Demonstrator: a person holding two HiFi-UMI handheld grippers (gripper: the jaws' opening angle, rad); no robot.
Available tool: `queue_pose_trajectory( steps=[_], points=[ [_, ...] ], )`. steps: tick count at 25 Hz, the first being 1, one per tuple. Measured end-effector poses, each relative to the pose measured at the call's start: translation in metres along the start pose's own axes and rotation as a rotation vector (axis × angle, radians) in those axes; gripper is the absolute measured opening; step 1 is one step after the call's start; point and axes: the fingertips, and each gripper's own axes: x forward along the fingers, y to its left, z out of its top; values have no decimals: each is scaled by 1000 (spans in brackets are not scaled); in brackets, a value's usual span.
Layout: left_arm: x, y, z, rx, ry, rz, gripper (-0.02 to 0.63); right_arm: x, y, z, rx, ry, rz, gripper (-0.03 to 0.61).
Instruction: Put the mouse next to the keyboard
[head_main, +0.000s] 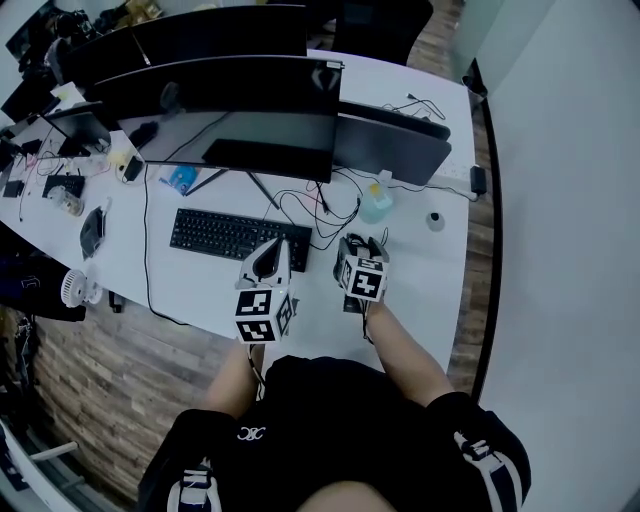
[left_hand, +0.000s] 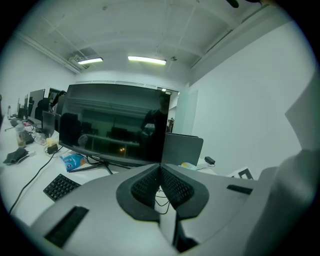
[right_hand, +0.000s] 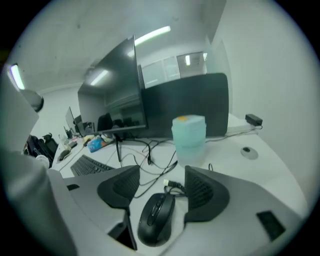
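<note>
A black wired mouse (right_hand: 157, 218) lies on the white table between the jaws of my right gripper (right_hand: 161, 173), which is open; both pads stand off its sides. In the head view my right gripper (head_main: 362, 244) covers the mouse. The black keyboard (head_main: 240, 237) lies to the left of it, and its corner shows in the right gripper view (right_hand: 90, 165). My left gripper (head_main: 272, 250) hovers over the keyboard's right end. Its jaws are shut with nothing between them (left_hand: 160, 170).
A teal bottle (head_main: 376, 203) stands just beyond the mouse, amid loose black cables (head_main: 310, 210). Dark monitors (head_main: 230, 115) and a dark panel (head_main: 395, 140) line the back. A small round puck (head_main: 435, 221) sits near the table's right edge (head_main: 468, 250).
</note>
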Motion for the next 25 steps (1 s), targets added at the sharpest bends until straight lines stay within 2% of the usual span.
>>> queue_pose_trajectory(
  steps=[2,5,8,11,13,15,25],
  points=[
    [0,-9,3,2,-8,-7,13,-26,-1,32,-7,-105,19,224],
    [-1,-23,7,5,-25,-16,12,-72,-1,80,-46,-288,47,148],
    [-3,-41,11,13,-37,-30,12,-121,-5,117,-77,-441,59,94],
    [-5,-62,16,22,-48,-46,12,-162,-17,143,-78,-546,51,22],
    [-6,-77,20,31,-59,-59,12,-185,-29,155,-73,-606,33,17],
    [-8,-91,23,41,-68,-70,12,-204,-41,160,-76,-638,25,15],
    [-14,-140,32,68,-96,-101,12,-243,-71,157,-140,-643,28,12]
  ],
)
